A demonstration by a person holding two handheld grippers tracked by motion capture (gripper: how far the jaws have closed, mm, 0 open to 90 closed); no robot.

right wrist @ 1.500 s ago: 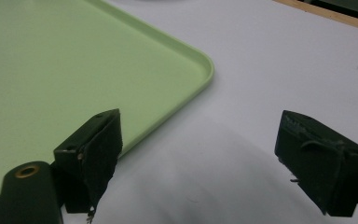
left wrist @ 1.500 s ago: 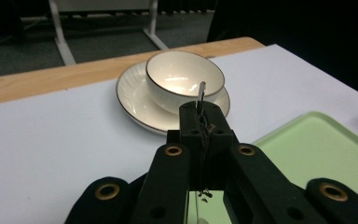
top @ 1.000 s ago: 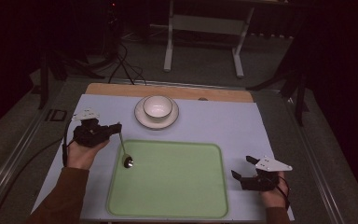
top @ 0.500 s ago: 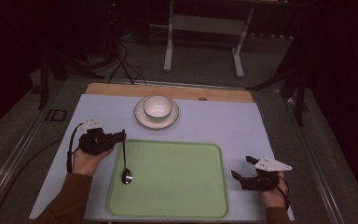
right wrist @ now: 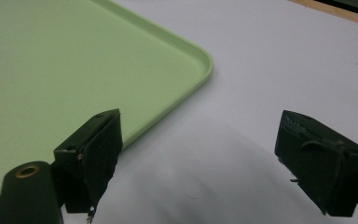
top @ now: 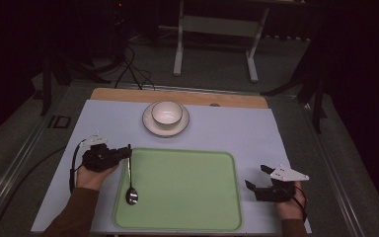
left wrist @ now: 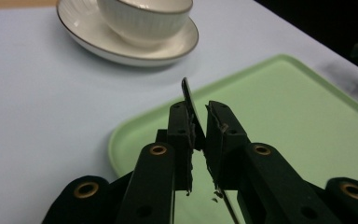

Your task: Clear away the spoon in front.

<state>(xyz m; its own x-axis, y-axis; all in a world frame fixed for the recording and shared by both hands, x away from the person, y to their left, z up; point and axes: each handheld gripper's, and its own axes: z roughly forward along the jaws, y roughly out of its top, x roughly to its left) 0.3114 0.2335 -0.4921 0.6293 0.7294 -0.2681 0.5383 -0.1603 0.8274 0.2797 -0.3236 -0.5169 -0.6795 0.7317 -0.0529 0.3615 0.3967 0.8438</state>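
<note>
Lowered since a second ago, the spoon (top: 130, 180) now rests its bowl in the green tray (top: 187, 222), my left tool (top: 126, 152) pinching its handle. From the left tool's camera, a cup (left wrist: 144, 16) sits on its saucer (left wrist: 121, 44) beyond. My right tool (right wrist: 214, 163) idles spread on the bench (right wrist: 284, 60).

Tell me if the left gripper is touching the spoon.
Touching. In the left gripper view the left gripper has its jaws shut on the spoon handle, which sticks up between them. The high view shows the bowl end down over the green tray.
</note>
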